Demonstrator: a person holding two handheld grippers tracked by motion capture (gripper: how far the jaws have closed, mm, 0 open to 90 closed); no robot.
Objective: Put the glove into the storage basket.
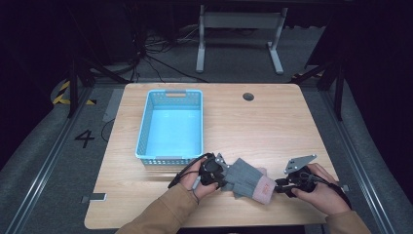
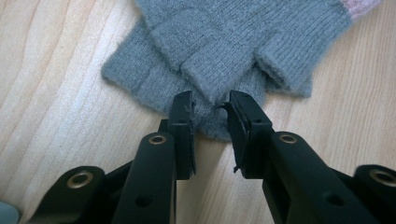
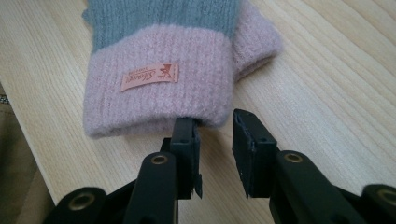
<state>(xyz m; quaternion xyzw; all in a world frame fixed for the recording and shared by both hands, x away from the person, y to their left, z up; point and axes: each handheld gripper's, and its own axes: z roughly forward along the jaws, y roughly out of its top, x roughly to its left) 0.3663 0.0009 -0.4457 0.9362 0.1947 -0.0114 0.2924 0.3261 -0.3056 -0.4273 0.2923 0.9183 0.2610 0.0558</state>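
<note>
Grey glove (image 1: 246,178) lay flat near counter (image 1: 272,126) front edge; left tool (image 2: 210,105) jaws narrow, apart, astride finger end; right tool (image 3: 214,122) jaws apart at pink cuff (image 3: 159,93), unclamped; blue basket (image 1: 170,124) behind.

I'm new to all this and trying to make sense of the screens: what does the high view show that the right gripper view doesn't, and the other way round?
The high view takes in the whole table, the blue basket, both hands, the left gripper at the gloves' finger end, and the floor beyond. The right gripper view gives a close look at the pink cuff with its small sewn label, and its own jaws standing open just short of the cuff's edge. Both show the grey knitted gloves, the right gripper and the wooden tabletop.
</note>
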